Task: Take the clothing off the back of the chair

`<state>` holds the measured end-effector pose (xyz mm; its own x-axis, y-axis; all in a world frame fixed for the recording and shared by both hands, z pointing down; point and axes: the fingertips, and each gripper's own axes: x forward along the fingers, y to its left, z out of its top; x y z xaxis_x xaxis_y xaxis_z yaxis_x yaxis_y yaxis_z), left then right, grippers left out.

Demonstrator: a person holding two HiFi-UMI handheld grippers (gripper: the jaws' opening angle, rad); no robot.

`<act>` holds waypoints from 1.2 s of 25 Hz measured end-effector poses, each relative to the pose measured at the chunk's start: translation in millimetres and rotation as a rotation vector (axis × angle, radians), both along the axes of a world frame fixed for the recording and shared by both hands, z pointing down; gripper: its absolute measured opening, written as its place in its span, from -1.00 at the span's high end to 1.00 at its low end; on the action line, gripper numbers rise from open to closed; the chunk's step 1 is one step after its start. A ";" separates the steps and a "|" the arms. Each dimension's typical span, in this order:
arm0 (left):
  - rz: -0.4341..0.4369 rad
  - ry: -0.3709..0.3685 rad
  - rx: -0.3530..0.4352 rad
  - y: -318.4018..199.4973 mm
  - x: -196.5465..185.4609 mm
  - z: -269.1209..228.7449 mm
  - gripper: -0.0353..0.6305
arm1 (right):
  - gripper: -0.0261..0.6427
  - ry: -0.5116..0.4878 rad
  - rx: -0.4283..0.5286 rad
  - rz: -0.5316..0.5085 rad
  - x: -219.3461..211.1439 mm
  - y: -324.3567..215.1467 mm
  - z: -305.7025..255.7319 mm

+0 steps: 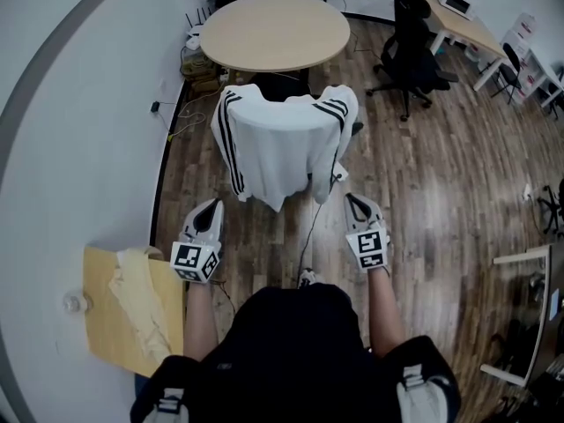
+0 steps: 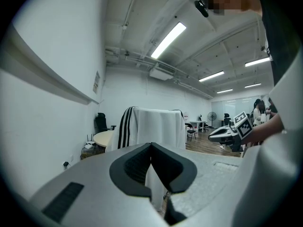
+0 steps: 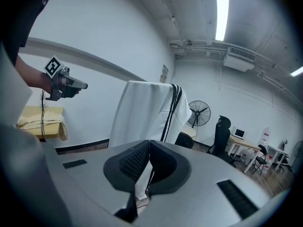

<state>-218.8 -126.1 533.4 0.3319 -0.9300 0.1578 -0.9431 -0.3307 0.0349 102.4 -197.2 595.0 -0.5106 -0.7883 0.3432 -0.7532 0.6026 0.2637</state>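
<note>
A white garment with black stripes (image 1: 282, 141) hangs over the back of a chair (image 1: 286, 85) in the middle of the head view; the chair itself is almost wholly covered. The same garment (image 2: 154, 127) stands ahead in the left gripper view and fills the middle of the right gripper view as the garment (image 3: 144, 119). My left gripper (image 1: 214, 205) is shut and empty, just short of the garment's lower left hem. My right gripper (image 1: 351, 199) is also shut and empty, just off the lower right sleeve. Neither touches the cloth.
A round wooden table (image 1: 274, 30) stands beyond the chair. A black office chair (image 1: 410, 47) and a desk (image 1: 458, 20) are at the far right. A low stand with beige cloth (image 1: 137, 302) sits by the wall at my left. Cables (image 1: 189, 104) lie by the wall.
</note>
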 end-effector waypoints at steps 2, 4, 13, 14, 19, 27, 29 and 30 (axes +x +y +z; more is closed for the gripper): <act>-0.018 0.001 -0.001 -3.3 4.5 -1.7 0.89 | 0.94 -0.002 -0.002 -0.015 5.1 -8.6 -0.5; -0.035 -0.002 -0.002 -5.3 8.8 -2.0 0.89 | 0.94 -0.005 -0.002 -0.029 9.0 -16.7 0.1; -0.100 -0.016 -0.017 0.5 26.8 5.7 0.89 | 0.94 -0.006 -0.023 -0.084 23.0 -34.5 12.7; -0.107 -0.016 -0.020 2.4 27.3 6.3 0.89 | 0.94 -0.008 -0.023 -0.090 23.6 -33.6 12.0; -0.119 -0.010 -0.014 4.5 33.2 5.8 0.89 | 0.94 -0.009 -0.020 -0.089 33.7 -35.3 11.3; -0.118 0.001 -0.013 -0.5 36.2 7.1 0.89 | 0.94 0.003 -0.026 -0.081 40.6 -35.9 10.0; -0.115 0.002 -0.011 -4.6 35.2 8.4 0.89 | 0.94 0.003 -0.012 -0.083 40.9 -39.4 9.1; -0.113 0.003 -0.010 -6.9 34.1 8.5 0.89 | 0.94 0.004 -0.007 -0.082 40.6 -40.9 8.5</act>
<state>-184.6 -133.0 541.9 0.2250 -0.9600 0.1668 -0.9744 -0.2214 0.0404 143.0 -238.2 603.5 -0.5722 -0.7412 0.3510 -0.6998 0.6645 0.2624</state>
